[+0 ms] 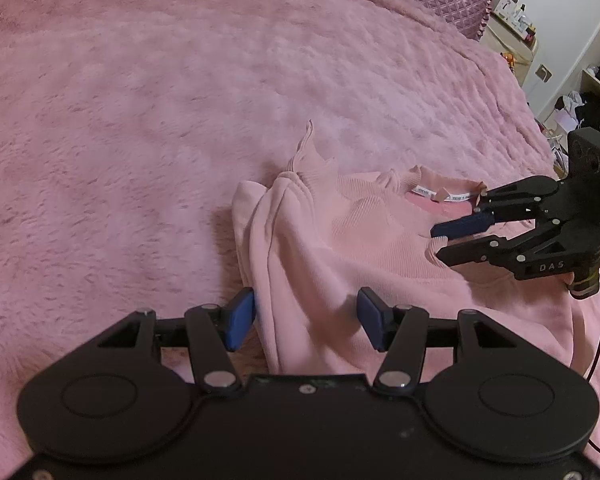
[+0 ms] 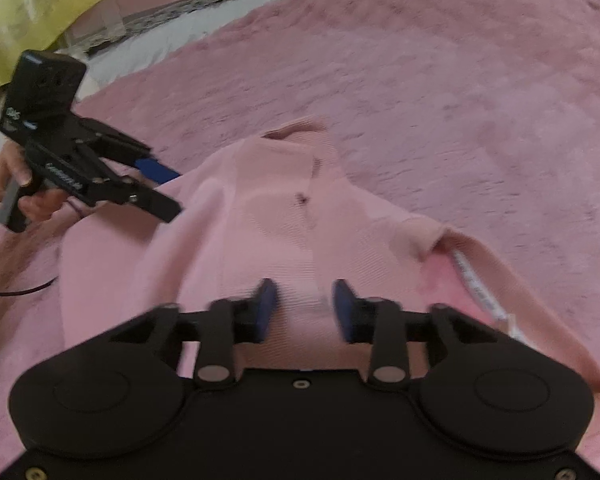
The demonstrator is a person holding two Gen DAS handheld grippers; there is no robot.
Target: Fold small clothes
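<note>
Pink: one sweater [image 1: 340, 240] | one blanket [image 1: 140, 120] | left gripper [image 1: 306, 316] parted | right gripper [image 2: 304, 308] parted, gripping nothing

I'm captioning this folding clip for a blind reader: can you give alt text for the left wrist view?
A crumpled pink top lies on a fluffy pink blanket, neckline and white label facing up. The left hand-held gripper stands open over a bunched fold, while the right hand-held gripper reaches in at the collar.
</note>
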